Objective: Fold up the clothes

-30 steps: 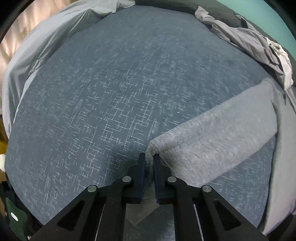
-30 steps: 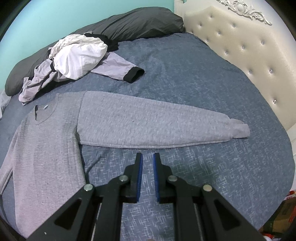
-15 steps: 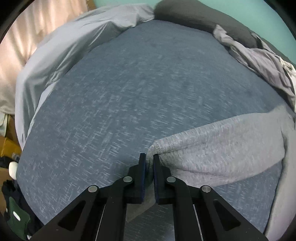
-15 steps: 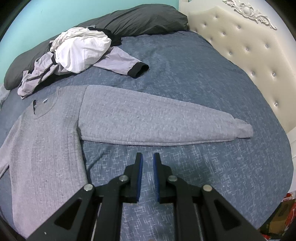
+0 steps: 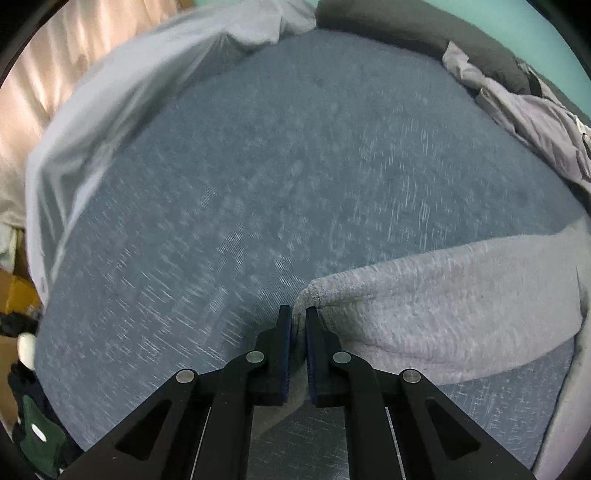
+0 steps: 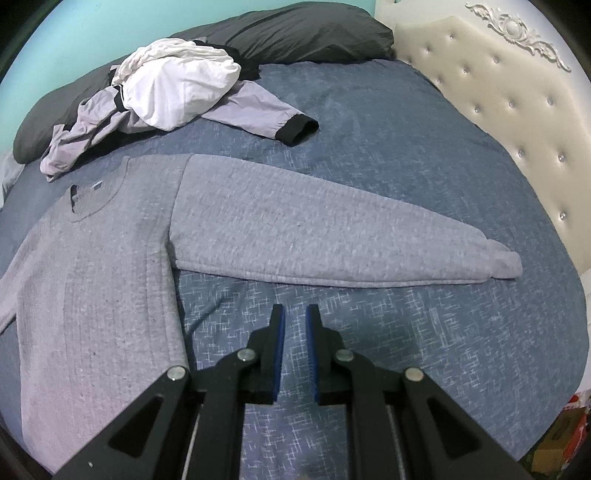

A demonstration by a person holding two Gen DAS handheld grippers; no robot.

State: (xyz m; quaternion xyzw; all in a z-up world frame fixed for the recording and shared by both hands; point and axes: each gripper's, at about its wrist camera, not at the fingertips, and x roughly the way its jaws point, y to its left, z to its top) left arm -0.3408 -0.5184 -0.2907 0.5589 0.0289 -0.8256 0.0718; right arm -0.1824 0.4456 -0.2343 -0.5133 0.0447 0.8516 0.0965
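spread across a blue bedspread [image 6: 406, 155] flecked with white, a grey sweater [image 6: 110, 266] lies flat, chest up, one sleeve [image 6: 332, 243] stretched out toward a cream tufted headboard [image 6: 498, 92] with carved trim at its top. the right gripper [image 6: 294, 317] hangs just short of that sleeve's lower edge, its blue-padded jaws set a little apart and empty. on the other side, the left gripper [image 5: 299, 317] has its jaws pressed nearly together on the cuff of the sweater's other sleeve [image 5: 443, 306], which looks lifted and bowed off the cover, though blur in that view makes the exact hold hard to judge. behind the sweater, a heap of clothes [image 6: 166, 99], white cloth atop a lilac jacket with a black cuff, rests against a dark grey pillow [image 6: 295, 33] along a turquoise wall [image 6: 74, 33]. a pale grey sheet [image 5: 110, 122] is bunched along the far edge of the bed in the left view, beside a pinkish curtain [image 5: 44, 85]; cardboard boxes [image 5: 14, 299] sit below the mattress edge.
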